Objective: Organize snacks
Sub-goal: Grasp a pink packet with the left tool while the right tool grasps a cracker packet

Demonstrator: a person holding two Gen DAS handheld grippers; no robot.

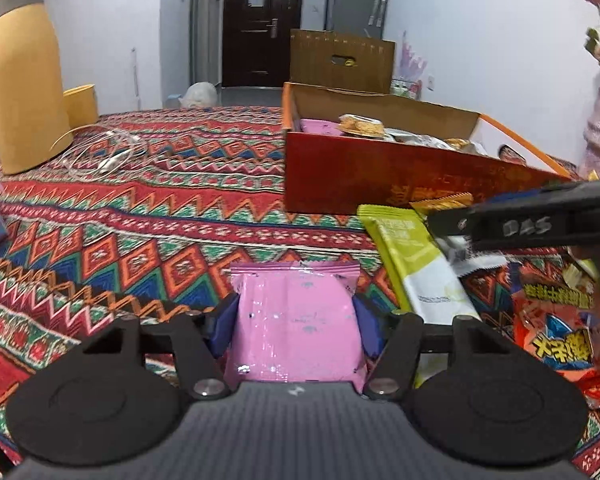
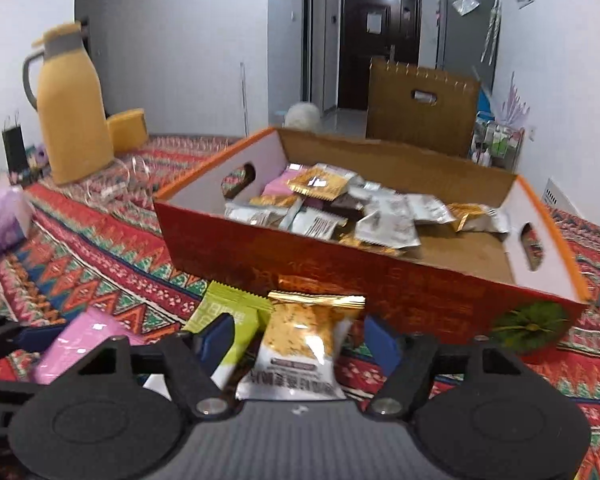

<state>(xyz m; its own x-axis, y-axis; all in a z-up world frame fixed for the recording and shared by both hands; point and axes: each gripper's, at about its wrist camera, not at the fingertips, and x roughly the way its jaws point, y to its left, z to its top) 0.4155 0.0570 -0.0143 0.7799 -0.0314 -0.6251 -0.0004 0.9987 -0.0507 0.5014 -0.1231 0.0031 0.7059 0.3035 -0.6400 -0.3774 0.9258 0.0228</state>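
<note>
My left gripper (image 1: 296,316) has a pink snack packet (image 1: 296,320) between its blue pads, which press on its two sides; the packet lies on the patterned tablecloth (image 1: 140,220). My right gripper (image 2: 300,336) stands open around a gold-and-white snack packet (image 2: 304,336), with gaps on both sides. A green packet (image 2: 228,308) lies just left of it, partly under the left finger. Right behind stands the red snack box (image 2: 300,264), open on top and holding several packets. The left wrist view shows the right gripper's finger (image 1: 520,224) over the green packet (image 1: 412,256), beside the box (image 1: 340,176).
A yellow thermos jug (image 1: 20,92) and a yellow cup (image 1: 80,104) stand at the far left, with clear plastic wrap (image 1: 100,156) beside them. A red snack bag (image 1: 556,320) lies at the right. A purple tissue pack (image 2: 0,220) sits at the left edge.
</note>
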